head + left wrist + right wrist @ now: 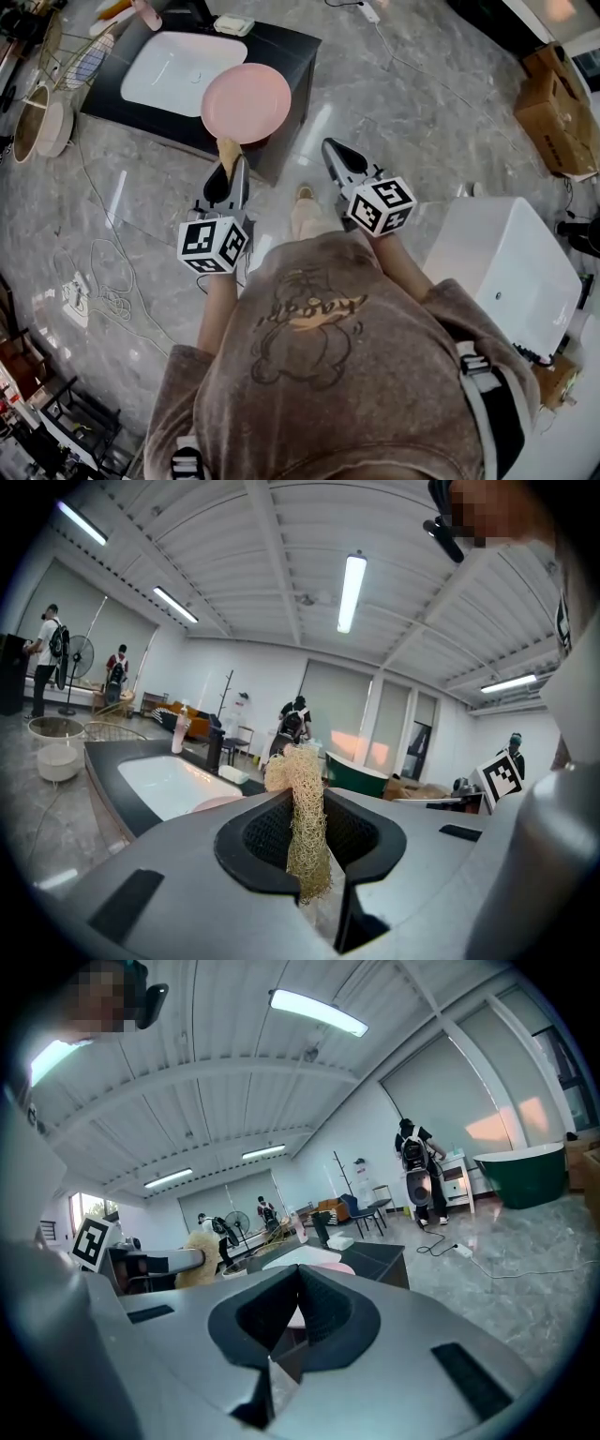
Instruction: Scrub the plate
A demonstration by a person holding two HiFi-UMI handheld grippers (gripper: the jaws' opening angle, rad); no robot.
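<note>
Brown sweater (319, 375) fills the bottom of the head view, and both grippers point out from it toward the dark counter (286, 56), neither having reached it. On the counter's near corner lies the pink plate (246, 103), overlapping the rim of the white basin (178, 70) and, as far as I can tell, sticking out past the counter's edge. The left gripper (232, 173) is clamped on a straw-coloured scrubber (305, 827), which pokes up past its tips; the right gripper (336, 155) is clenched on nothing. That perch is the main risk: a sideways scrub could push the plate off the corner unless the right gripper steadies it first. The scrubber is pinched only along a narrow strip, so hard rubbing might drag it loose. A pink bottle (145, 14) and a white soap dish (232, 25) stand at the counter's far side, out of the way. Loose cable (103, 300) trails on the floor left of the counter, and a bucket (42, 122) sits beside its left end.
</note>
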